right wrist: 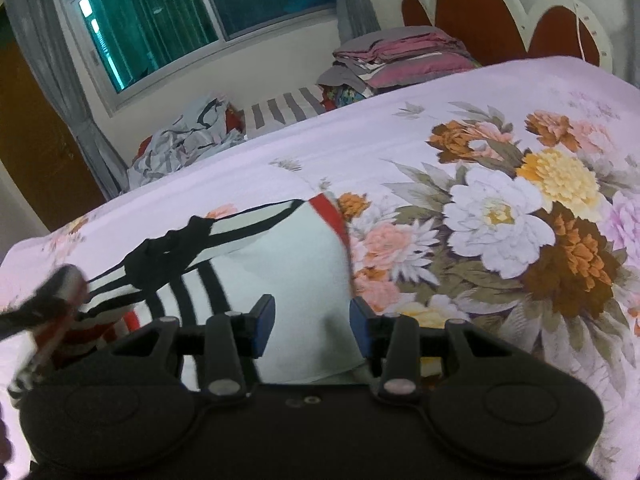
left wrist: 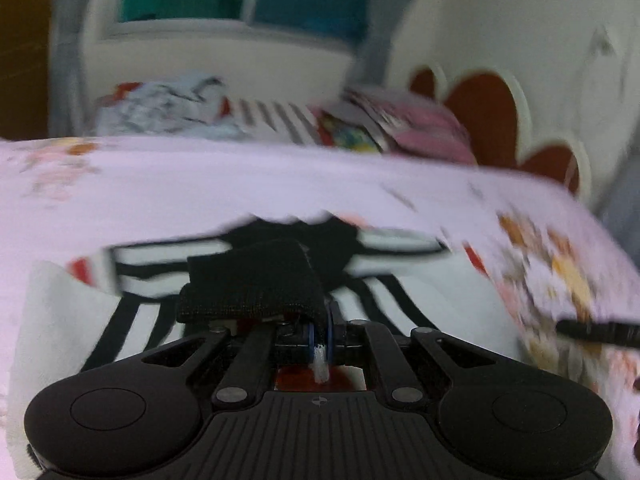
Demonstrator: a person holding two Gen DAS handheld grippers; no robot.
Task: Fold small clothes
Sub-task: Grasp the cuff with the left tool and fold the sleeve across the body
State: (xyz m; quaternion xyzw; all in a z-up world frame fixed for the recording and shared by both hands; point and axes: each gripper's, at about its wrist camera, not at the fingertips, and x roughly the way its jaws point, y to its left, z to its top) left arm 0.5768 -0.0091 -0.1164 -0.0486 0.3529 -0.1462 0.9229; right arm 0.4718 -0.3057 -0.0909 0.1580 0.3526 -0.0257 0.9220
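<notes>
**Handling the small shirt at the near edge of the bed**

We work on a bed (right wrist: pixel 400 152) covered with a flowered sheet. At its far edge lie a crumpled heap of clothes (right wrist: pixel 180 140) and a stack of folded bedding (right wrist: pixel 400 56), both well apart from the work.

The small shirt (right wrist: pixel 288 264), white with black stripes, a black collar and red trim, lies spread near the near edge of the bed, beside the large flower print.

We judge the shirt light, soft and limp. It will sag and crease wherever it is unsupported, and will not hold a fold line unless laid flat. Take hold at edges, such as a sleeve, hem or shoulder seam, not mid-panel, where several layers may be pinched together.

The left gripper (left wrist: pixel 316 332) is clamped together on a fold of black fabric, part of the shirt by our judgement; the left view is blurred. The right gripper (right wrist: pixel 312 320) hangs over the white panel with its fingers apart and nothing between them.
</notes>
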